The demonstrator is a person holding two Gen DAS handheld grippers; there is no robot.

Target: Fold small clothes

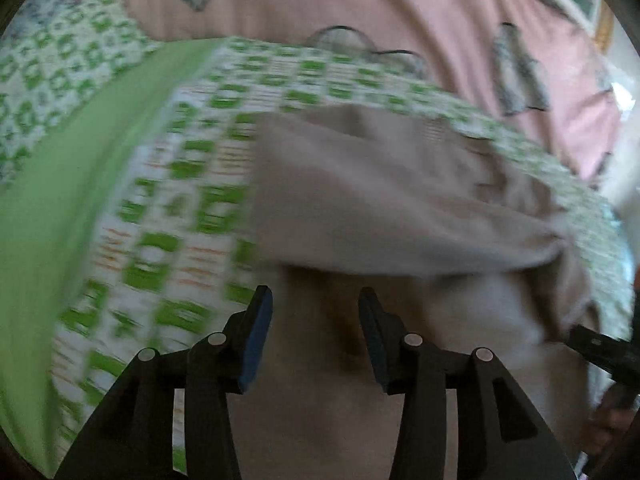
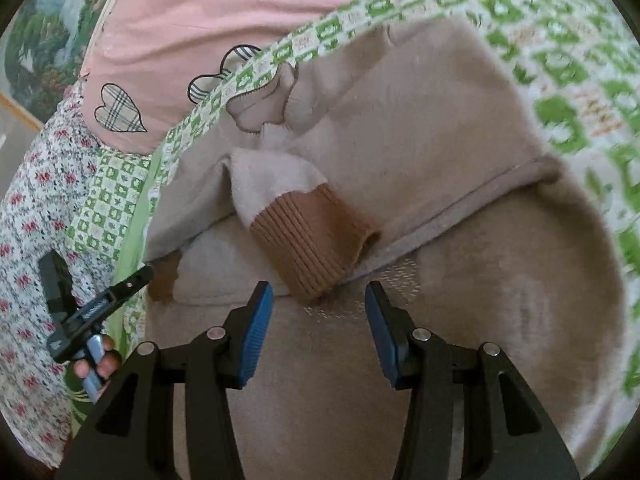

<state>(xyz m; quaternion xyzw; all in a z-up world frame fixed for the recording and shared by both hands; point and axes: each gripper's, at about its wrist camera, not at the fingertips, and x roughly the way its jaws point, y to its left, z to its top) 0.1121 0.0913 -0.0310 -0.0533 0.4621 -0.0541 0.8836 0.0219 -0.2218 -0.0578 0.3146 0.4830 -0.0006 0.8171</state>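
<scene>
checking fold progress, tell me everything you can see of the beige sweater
The beige sweater is a soft, fuzzy knit lying on the green-and-white checked bedcover. It looks partly folded: an upper layer ends in a straight edge across a lower layer. One sleeve is folded over its front, paler in its length and ending in a ribbed brown cuff. A second brown cuff peeks out at its left edge. Both grippers hover open above it, apparently not touching.

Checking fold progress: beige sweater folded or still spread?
Partly folded. The beige sweater has a layer doubled over, and its sleeve with brown cuff lies across the body.
</scene>
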